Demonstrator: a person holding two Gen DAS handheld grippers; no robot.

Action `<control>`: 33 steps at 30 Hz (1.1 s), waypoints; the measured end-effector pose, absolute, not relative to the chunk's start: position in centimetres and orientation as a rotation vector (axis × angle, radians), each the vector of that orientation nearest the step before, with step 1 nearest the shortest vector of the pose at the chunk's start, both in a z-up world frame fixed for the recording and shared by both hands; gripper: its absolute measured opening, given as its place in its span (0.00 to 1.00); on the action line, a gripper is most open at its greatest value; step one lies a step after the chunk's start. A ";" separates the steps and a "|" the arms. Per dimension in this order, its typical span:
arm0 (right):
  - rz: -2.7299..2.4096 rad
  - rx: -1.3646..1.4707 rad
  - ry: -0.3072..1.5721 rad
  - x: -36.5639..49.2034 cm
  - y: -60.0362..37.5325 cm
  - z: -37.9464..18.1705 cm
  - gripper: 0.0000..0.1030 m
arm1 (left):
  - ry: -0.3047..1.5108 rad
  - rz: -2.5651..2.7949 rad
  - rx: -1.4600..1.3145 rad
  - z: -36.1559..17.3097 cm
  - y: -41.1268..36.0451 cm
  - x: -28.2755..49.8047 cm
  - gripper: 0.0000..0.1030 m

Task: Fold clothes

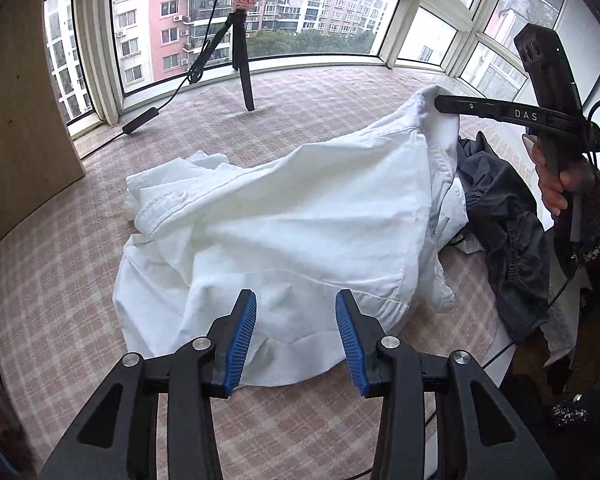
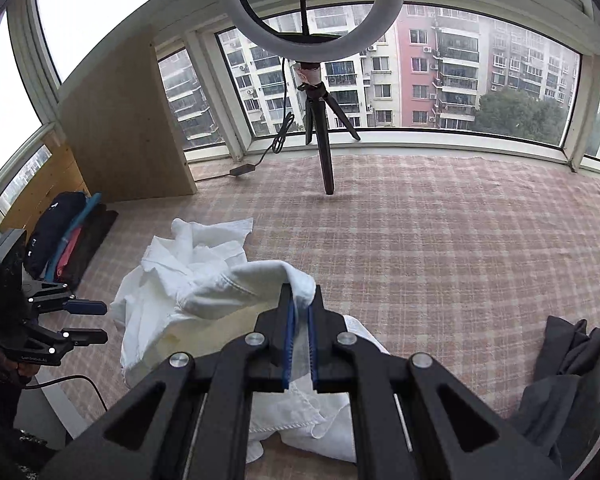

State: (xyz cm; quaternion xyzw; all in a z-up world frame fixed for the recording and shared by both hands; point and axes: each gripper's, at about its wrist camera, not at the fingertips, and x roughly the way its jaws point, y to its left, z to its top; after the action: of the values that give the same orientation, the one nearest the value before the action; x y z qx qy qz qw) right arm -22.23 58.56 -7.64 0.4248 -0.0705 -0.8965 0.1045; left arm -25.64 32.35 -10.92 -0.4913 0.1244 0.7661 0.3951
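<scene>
A crumpled white shirt (image 1: 284,220) lies on the pink checked cloth (image 1: 308,96). My right gripper (image 2: 300,300) is shut on a fold of the white shirt (image 2: 204,292) and holds that edge lifted above the heap. In the left wrist view the right gripper (image 1: 440,104) comes in from the upper right, pinching the raised corner. My left gripper (image 1: 295,298) hovers over the near side of the shirt with its blue pads (image 1: 242,332) apart and nothing between them. In the right wrist view the left gripper (image 2: 94,322) stands at the left beside the shirt, jaws apart.
A dark grey garment (image 1: 504,220) (image 2: 572,376) lies to the right of the shirt. A ring light on a black tripod (image 2: 324,152) stands at the back by the windows, its cable (image 1: 140,120) trailing left. A wooden board (image 2: 128,128) and folded dark clothes (image 2: 56,232) are at the left.
</scene>
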 end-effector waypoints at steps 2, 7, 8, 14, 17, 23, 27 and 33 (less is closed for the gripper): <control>-2.598 1.284 -0.210 -22.3 58.5 -8.3 0.08 | 0.338 1.900 -1.256 -11.7 34.5 -25.5 0.38; -2.529 1.329 -0.200 -21.7 59.4 -9.6 0.15 | 0.400 1.885 -1.276 -13.0 36.6 -25.2 0.38; -2.526 1.331 -0.221 -21.6 60.0 -10.0 0.20 | 0.393 1.886 -1.288 -13.1 36.3 -25.3 0.38; -2.453 1.330 -0.455 -21.5 63.2 -13.1 0.36 | 0.349 1.959 -1.359 -12.5 32.6 -25.9 0.38; -2.370 1.328 -0.584 -21.9 63.9 -15.0 0.36 | 0.319 1.993 -1.384 -11.9 30.5 -25.6 0.39; -2.241 1.341 -0.550 -23.1 61.2 -16.5 0.35 | 0.281 1.976 -1.411 -12.3 29.5 -23.0 0.44; -2.302 1.267 -0.466 -22.9 60.7 -13.8 0.09 | 0.292 1.916 -1.386 -13.8 31.8 -21.4 0.51; -2.447 1.183 -0.239 -22.7 59.2 -6.8 0.05 | 0.406 1.966 -1.298 -14.8 35.6 -22.6 0.48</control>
State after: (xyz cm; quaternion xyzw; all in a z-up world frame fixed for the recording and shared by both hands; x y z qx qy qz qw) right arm -22.68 59.19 -6.78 0.4243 -0.0856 -0.8778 0.2050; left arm -22.62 35.57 -14.84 -0.5051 0.1579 0.7652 0.3666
